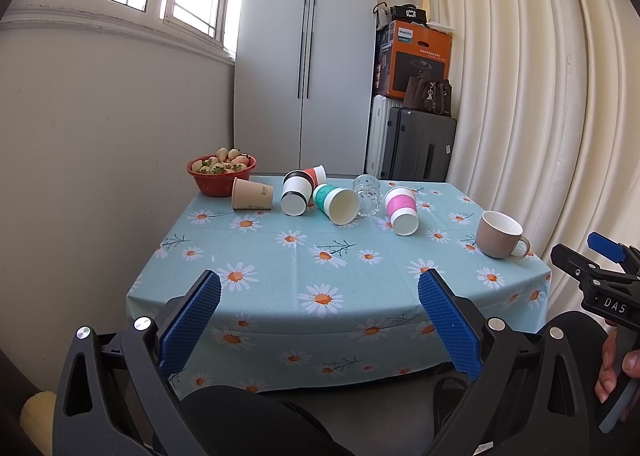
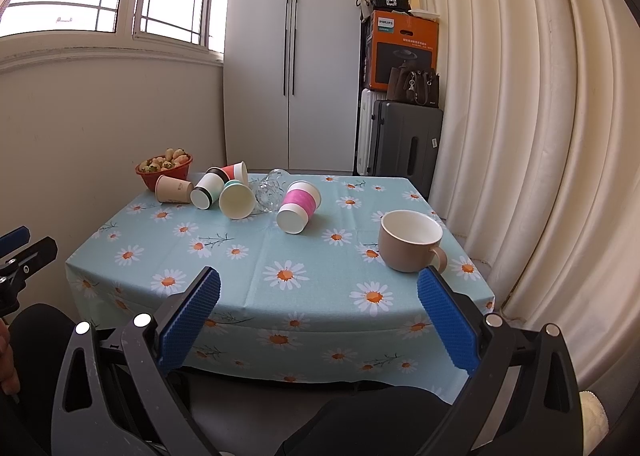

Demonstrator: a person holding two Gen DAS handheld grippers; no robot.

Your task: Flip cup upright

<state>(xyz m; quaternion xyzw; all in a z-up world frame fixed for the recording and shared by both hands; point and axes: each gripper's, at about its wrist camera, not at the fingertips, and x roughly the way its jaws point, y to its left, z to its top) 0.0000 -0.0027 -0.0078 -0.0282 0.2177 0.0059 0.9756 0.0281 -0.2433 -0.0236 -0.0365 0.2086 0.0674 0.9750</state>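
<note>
Both tongs, left gripper point(image 1: 319, 298) and right gripper point(image 2: 318, 296), hang released near me, since the tipped pink cup point(image 2: 298, 206) lies far across the table point(image 2: 256, 256).

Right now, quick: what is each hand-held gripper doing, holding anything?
Left hand-held gripper: open, holding nothing.
Right hand-held gripper: open, holding nothing.

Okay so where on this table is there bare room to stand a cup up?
The near half of the tablecloth is bare, from the front edge to the tipped cups, left of the beige mug. It is crowded along the far edge, from the red bowl past the glass to the pink cup.
</note>
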